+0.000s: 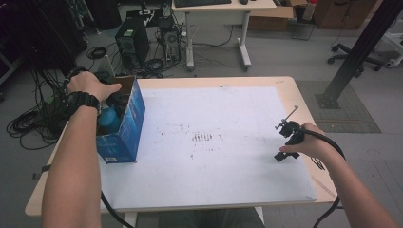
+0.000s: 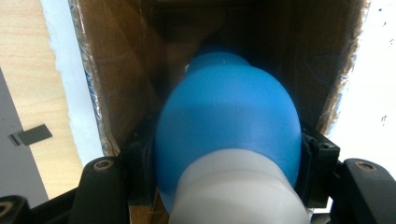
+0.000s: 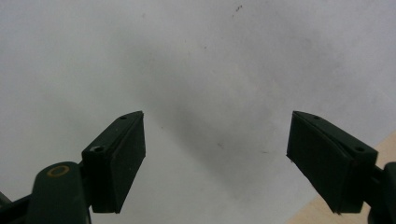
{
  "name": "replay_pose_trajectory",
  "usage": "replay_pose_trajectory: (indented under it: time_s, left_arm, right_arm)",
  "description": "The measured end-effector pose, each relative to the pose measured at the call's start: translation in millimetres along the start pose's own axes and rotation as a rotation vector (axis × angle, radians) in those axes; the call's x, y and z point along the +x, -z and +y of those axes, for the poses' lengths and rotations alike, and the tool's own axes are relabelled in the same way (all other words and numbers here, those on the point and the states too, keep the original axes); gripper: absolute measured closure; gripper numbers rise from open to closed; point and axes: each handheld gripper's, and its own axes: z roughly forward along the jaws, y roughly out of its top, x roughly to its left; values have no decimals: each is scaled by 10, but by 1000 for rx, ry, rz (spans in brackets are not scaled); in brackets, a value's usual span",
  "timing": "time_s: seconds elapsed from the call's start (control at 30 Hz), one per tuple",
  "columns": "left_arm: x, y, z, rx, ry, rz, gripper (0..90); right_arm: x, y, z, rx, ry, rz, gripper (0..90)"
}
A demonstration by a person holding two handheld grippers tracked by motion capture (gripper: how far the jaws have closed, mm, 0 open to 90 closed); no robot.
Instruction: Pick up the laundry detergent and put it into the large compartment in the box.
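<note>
The left gripper [image 2: 224, 186] is at the open top of the blue cardboard box [image 1: 127, 124], which stands at the left side of the worktop [image 1: 218, 142]. In the left gripper view its fingers [image 2: 322, 158] press on both sides of a blue and white bottle [image 2: 229, 135]; the blue body sits between them and the white part comes toward the camera. So the left gripper is pinching the bottle, and the bottle is partly inside the box, with brown inner walls around it on both sides.

The long axis of the bottle runs along the gripper's own direction, from the white end near the camera to the blue rounded end that points deeper into the box. In the high view a bit of the blue body [image 1: 108, 118] shows at the box opening, under the left hand [image 1: 88, 85]. I judge that the coming move goes along this axis: straight up and out of the box, or straight down into it. I cannot say which one. Any tilt to the side could make the bottle rub on the cardboard wall.

The right gripper [image 3: 215, 158] is well apart, at the right side of the worktop, over the white sheet [image 3: 196, 70]. Its fingers [image 3: 119, 158] are spread wide and hold nothing. The left hand is clearly the nearer one to the bottle.
</note>
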Motion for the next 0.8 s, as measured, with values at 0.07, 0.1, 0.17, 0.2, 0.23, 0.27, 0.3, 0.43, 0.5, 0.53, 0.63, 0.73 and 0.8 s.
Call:
replay_pose_trajectory:
  time_s: [0.07, 0.1, 0.17, 0.2, 0.23, 0.27, 0.3, 0.43, 0.5, 0.53, 0.63, 0.73, 0.8]
  left_arm:
    - [4, -15, 2, 3, 1, -3, 374]
    - [3, -21, 4, 3, -1, -4, 375]
    - [3, -36, 7, 5, -1, -6, 374]
    - [2, -47, 9, 5, -3, -5, 374]
    - [2, -47, 9, 5, -3, -5, 374]
    - [3, -61, 10, 8, -2, -5, 374]
    - [4, -68, 11, 10, -3, -3, 374]
    - [15, -106, 13, 11, -4, 0, 374]
    - [22, -121, 12, 11, -3, -2, 374]
    - [26, -130, 11, 12, -4, -3, 374]
    - [36, -151, 10, 12, -3, -5, 374]
    - [41, -163, 9, 12, -3, -6, 374]
    - [39, -163, 11, 7, -4, -6, 374]
  right_arm:
    - [-2, 4, 0, 0, 1, 0, 196]
    - [-3, 4, 1, -1, 2, -1, 196]
    - [-3, 3, 3, -1, 0, -1, 196]
    - [-3, 1, 4, -1, 1, -2, 196]
    - [-3, 1, 4, -1, 1, -2, 196]
    - [0, -2, 8, 0, 0, -1, 196]
    - [-2, -6, 9, 0, 4, 0, 196]
    - [5, -15, 14, 6, 2, 1, 196]
    - [4, -19, 16, 5, 4, 2, 196]
    - [3, -20, 17, 5, 5, 1, 196]
    - [9, -21, 22, 6, 3, 1, 196]
    - [13, -22, 28, 7, 4, 0, 196]
    - [15, -21, 32, 7, 6, -1, 196]
